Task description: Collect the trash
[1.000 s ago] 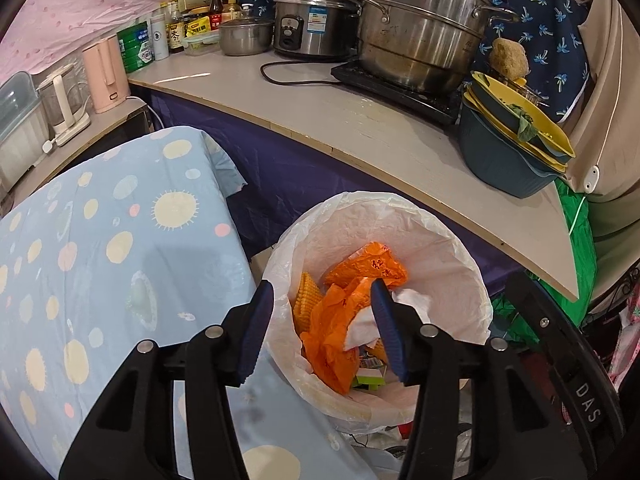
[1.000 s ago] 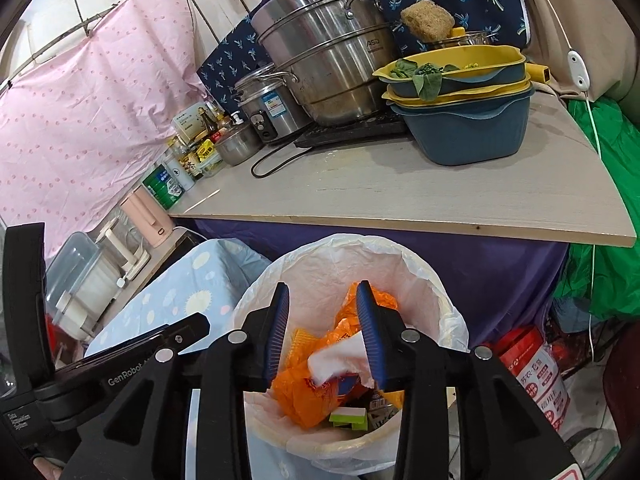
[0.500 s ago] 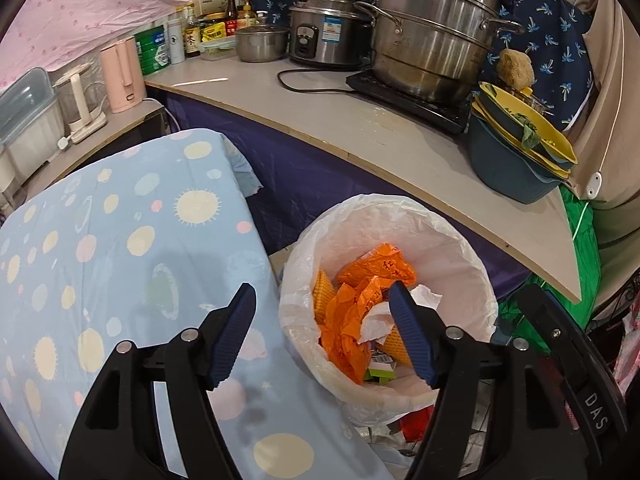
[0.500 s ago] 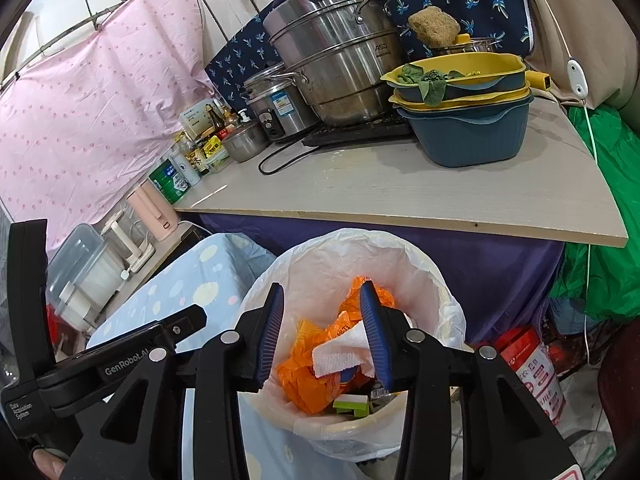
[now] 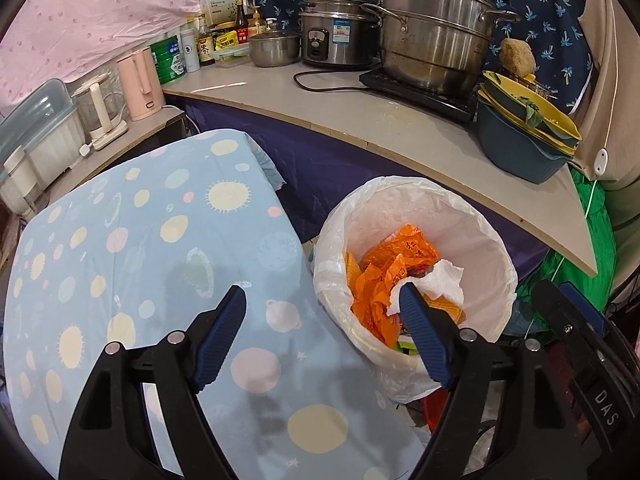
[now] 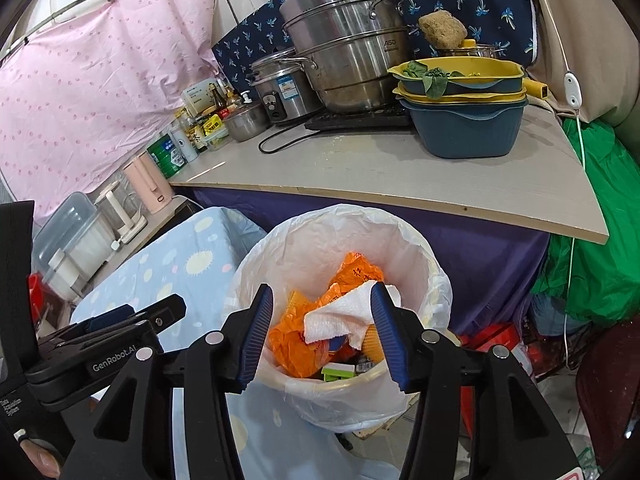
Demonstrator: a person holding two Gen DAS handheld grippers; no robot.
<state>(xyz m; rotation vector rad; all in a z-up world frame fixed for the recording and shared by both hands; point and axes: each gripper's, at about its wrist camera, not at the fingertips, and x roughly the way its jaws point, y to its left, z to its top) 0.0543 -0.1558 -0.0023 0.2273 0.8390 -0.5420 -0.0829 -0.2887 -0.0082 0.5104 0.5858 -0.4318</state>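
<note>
A trash bin lined with a white bag (image 5: pixel 488 236) (image 6: pixel 420 248) stands on the floor between the blue table and the counter. Inside lie orange wrappers (image 5: pixel 384 276) (image 6: pixel 296 340) and a crumpled white paper towel (image 5: pixel 440 280) (image 6: pixel 340 316) on top. My left gripper (image 5: pixel 322 304) is open and empty, over the table's right edge beside the bin. My right gripper (image 6: pixel 322 300) is open and empty above the bin, its jaws wide either side of the paper towel and apart from it. The left gripper's body (image 6: pixel 100 356) shows at the lower left of the right wrist view.
A table with a light blue dotted cloth (image 5: pixel 120 248) (image 6: pixel 192 256) lies left of the bin. A counter (image 5: pixel 420 128) (image 6: pixel 400 168) behind holds steel pots (image 5: pixel 432 36), a rice cooker (image 5: pixel 336 40), stacked basins (image 5: pixel 520 140), bottles and a pink kettle (image 5: pixel 140 78). Green bags (image 6: pixel 592 280) lie right.
Both grippers opened wider and drew back from the bin. The left gripper moved left over the table. The white paper towel left the right gripper and now lies in the bin.
</note>
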